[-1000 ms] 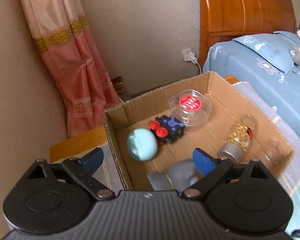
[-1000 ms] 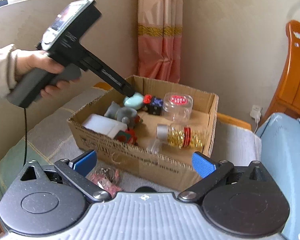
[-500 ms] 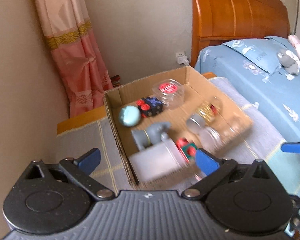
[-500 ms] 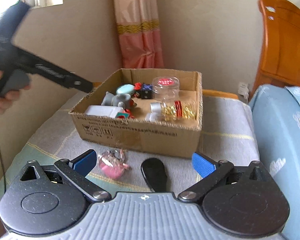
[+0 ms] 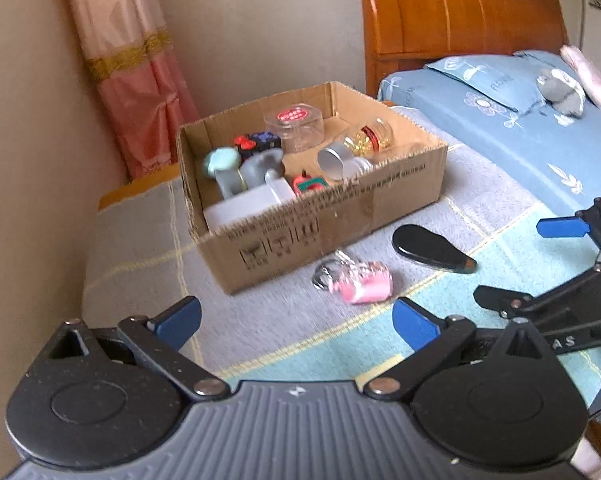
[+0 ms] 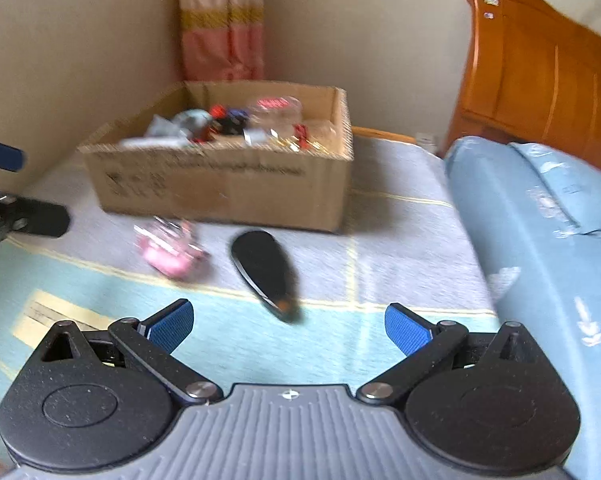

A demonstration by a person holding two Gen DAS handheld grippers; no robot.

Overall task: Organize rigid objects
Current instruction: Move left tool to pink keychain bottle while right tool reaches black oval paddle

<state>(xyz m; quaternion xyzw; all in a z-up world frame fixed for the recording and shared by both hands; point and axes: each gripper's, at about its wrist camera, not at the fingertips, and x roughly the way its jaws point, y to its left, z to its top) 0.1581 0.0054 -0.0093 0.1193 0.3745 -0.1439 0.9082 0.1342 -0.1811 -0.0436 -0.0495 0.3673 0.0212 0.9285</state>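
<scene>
Left wrist view first: my left gripper has its jaws spread wide with nothing between them; they have just been opening a little further. It hangs over the checked cloth on the near side of the cardboard box.

I take the box as my landmark. Inside it I can see a clear tub with a red label toward the far wall, a black cube with red buttons left of that tub, a pale teal ball by the left wall, a grey figure, a white block against the near wall, and a jar of gold bits with a silver cap lying on its side toward the right.

Outside the box, just in front of its near wall, lie a pink keychain charm and, to its right, a flat black paddle-shaped piece, apart from each other.

Right wrist view is blurred, but I can tell my right gripper is also wide open and empty, low over the cloth, with the black piece directly ahead between box and fingers.
</scene>
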